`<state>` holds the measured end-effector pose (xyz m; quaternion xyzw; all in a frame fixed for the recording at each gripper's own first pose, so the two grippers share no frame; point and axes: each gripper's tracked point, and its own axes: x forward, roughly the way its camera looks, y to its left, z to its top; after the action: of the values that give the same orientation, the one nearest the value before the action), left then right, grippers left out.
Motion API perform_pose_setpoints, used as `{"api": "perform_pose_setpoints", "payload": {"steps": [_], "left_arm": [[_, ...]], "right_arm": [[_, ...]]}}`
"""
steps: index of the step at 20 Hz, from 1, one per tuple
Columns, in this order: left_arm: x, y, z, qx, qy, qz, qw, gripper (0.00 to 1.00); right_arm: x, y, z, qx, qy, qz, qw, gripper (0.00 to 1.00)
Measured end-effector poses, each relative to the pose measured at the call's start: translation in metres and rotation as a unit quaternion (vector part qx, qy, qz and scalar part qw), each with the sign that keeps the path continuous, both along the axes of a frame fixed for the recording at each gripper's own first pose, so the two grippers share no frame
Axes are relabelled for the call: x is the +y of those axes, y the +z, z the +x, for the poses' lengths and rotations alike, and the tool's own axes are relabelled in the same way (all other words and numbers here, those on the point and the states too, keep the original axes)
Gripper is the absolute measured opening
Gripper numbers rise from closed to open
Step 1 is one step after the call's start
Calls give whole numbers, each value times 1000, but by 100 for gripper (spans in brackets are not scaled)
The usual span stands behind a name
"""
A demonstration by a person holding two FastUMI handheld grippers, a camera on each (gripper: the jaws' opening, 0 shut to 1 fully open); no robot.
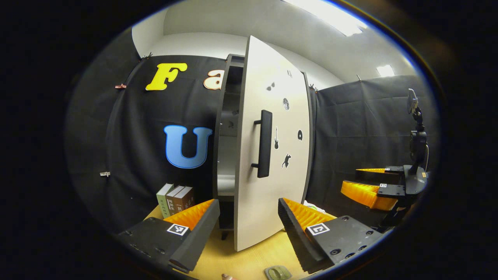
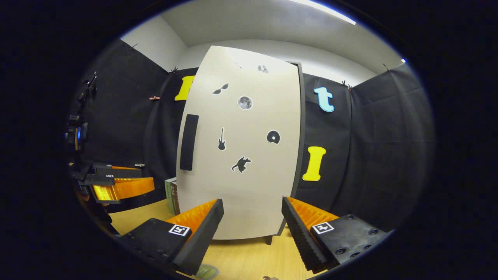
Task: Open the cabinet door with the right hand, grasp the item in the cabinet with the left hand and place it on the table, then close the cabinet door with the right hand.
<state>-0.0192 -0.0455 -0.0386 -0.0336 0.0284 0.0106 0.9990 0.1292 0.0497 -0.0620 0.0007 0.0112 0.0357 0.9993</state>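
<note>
On the wooden table (image 1: 249, 260), seen from the left gripper view, three books (image 1: 176, 200) stand upright at the left against the black cloth wall, just beside the cabinet (image 1: 227, 128). The left gripper (image 1: 249, 229) is level and aimed at the cabinet, its fingers spread wide with nothing between them; the lower edge of the door shows in the gap. The cabinet door (image 1: 272, 155) stands partly open, swung out toward the camera, its dark vertical handle (image 1: 264, 144) on the free edge and small stickers on its face. Behind the door's left edge the interior shelves show, but the item inside cannot be made out. A small greenish object (image 1: 278, 273) lies on the table near the bottom edge. Farther right, the right gripper (image 1: 369, 182) hangs in the air, well apart from the door, fingers parted and empty, pointing left.

From the right gripper view, the left gripper (image 2: 128, 179) shows at the left edge, open, pointing right toward the books (image 2: 171, 194). The right gripper (image 2: 253, 229) faces the door (image 2: 241, 155) squarely, jaws wide, holding nothing, clear of the handle (image 2: 188, 142).
</note>
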Motion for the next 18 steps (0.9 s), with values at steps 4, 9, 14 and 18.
{"api": "perform_pose_setpoints", "payload": {"steps": [4, 9, 14, 18], "left_arm": [[-11, 0, 6, 1, -1, 2, 1000, 94], [-22, -3, 12, 10, -10, 11, 1000, 95], [-26, -3, 14, 9, -16, 14, 1000, 95], [-26, -3, 15, 8, -18, 20, 1000, 95]], "right_arm": [[-16, -1, -2, 3, -8, 8, 1000, 97], [-21, -6, -2, 6, -5, 12, 1000, 97], [-24, -8, -1, 6, -7, 16, 1000, 97], [-26, -7, 1, 3, -9, 13, 1000, 97]]}}
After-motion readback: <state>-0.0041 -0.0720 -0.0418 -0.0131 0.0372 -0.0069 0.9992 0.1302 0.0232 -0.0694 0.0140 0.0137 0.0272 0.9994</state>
